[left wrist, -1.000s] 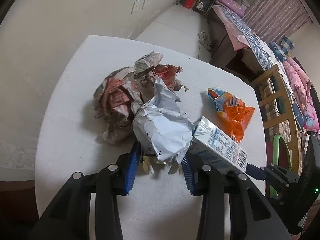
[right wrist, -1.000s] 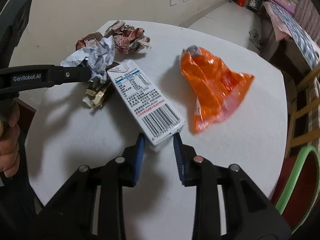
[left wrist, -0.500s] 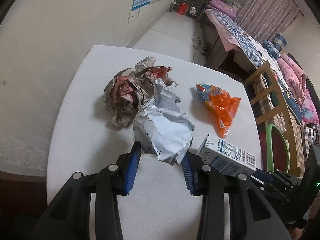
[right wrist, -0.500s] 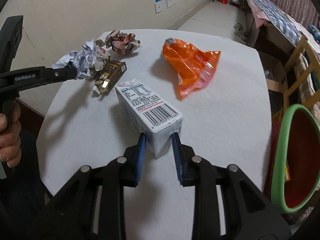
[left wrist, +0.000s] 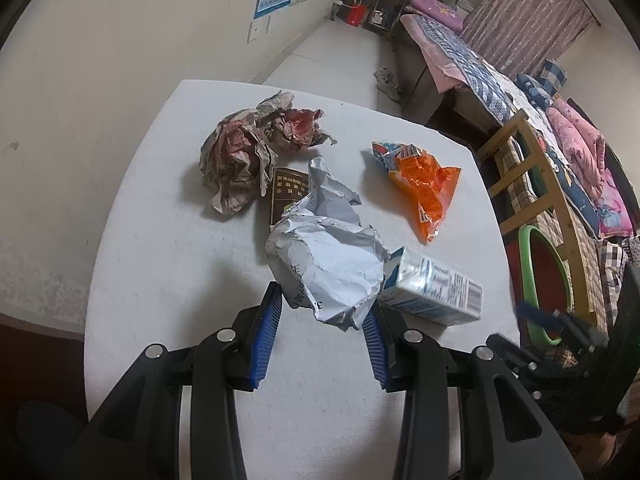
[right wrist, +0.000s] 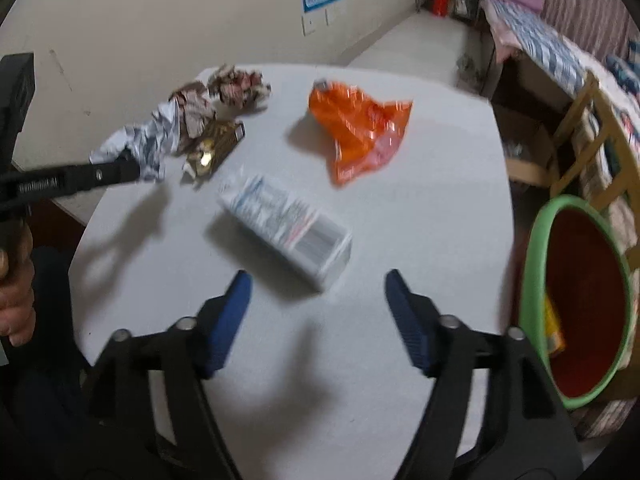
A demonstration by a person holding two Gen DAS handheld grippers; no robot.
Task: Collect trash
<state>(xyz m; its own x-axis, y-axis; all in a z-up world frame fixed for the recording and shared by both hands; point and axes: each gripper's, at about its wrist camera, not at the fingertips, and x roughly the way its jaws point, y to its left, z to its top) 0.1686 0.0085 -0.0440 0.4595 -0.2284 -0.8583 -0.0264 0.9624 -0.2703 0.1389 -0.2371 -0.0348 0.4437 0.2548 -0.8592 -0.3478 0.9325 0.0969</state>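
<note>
My left gripper (left wrist: 322, 320) is shut on a crumpled white paper (left wrist: 328, 264) and holds it above the white table (left wrist: 160, 240). My right gripper (right wrist: 318, 300) is open and empty, just behind a white milk carton (right wrist: 286, 228) that lies on the table. The carton also shows in the left wrist view (left wrist: 434, 292). An orange snack bag (right wrist: 358, 132), a crumpled newspaper ball (left wrist: 244, 156) and a dark brown and gold wrapper (right wrist: 216, 148) lie further back on the table.
A bin with a green rim (right wrist: 580, 300) and red inside stands on the floor right of the table. A wooden chair (left wrist: 532, 184) and a bed (left wrist: 480, 68) are beyond it. A wall runs along the table's left.
My right gripper has opened and let go of the milk carton, which now lies on the table. My left gripper has lifted the white paper higher, and the brown wrapper shows under it.
</note>
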